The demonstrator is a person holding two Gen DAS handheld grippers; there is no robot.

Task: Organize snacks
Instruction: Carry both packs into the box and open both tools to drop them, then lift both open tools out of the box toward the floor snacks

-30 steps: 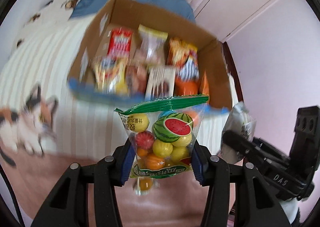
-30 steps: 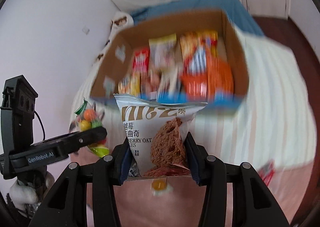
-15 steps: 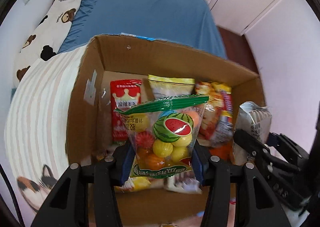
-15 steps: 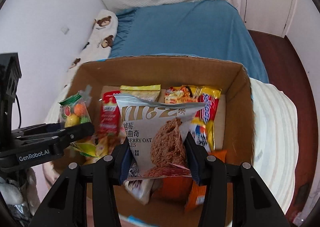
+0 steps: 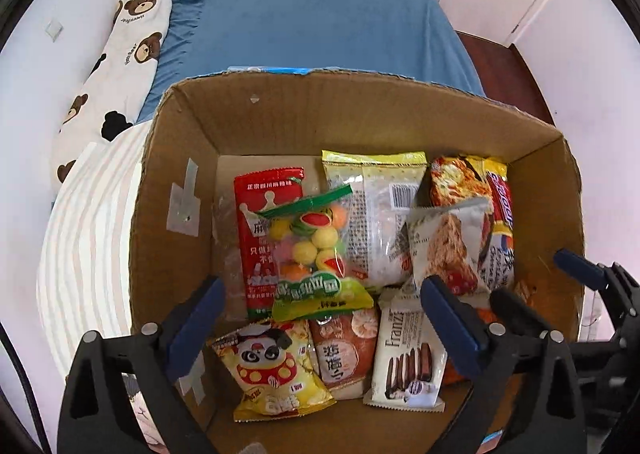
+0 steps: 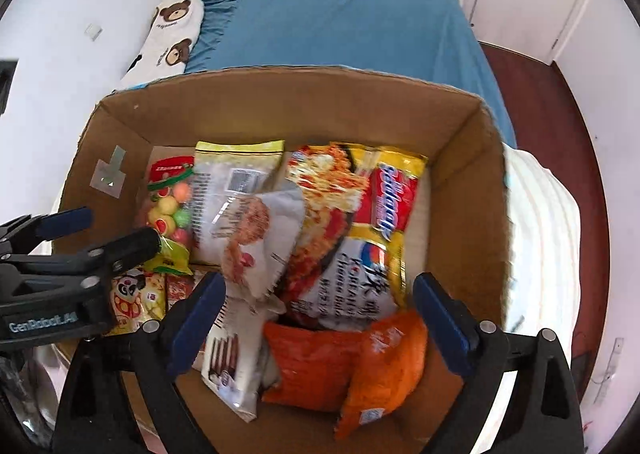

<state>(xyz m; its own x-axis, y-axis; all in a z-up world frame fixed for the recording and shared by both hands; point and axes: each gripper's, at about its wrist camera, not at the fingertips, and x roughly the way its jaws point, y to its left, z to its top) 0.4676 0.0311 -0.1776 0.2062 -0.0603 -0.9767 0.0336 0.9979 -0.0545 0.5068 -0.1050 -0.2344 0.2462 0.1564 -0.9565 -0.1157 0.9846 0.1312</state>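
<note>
Both grippers point steeply down into an open cardboard box [image 5: 188, 158] that sits on a bed. The left gripper [image 5: 324, 318] has just been opening: its blue-padded fingers [image 5: 196, 322] stand wide apart, gripping nothing. The clear fruit-candy bag [image 5: 312, 250], green-sealed at top and bottom and full of round glossy sweets, lies loose in the box on top of a red foil packet [image 5: 260, 214].

The right gripper [image 6: 320, 318] has likewise just spread its fingers [image 6: 440, 326], and they clamp nothing. The grey oat-cookie bag [image 6: 260, 246], crinkled and puffy, lies tilted among the other snacks, leaning on a yellow noodle packet [image 6: 372, 222] and a pale packet [image 6: 228, 190] with a barcode. Nearer the fingers lie a puffy orange bag [image 6: 384, 366] and a white wafer packet [image 6: 232, 362].

The box is plain corrugated board with a taped patch on its left wall. Beyond it are a smooth blue sheet [image 5: 312, 22] and a long bear-print pillow [image 5: 120, 66].
</note>
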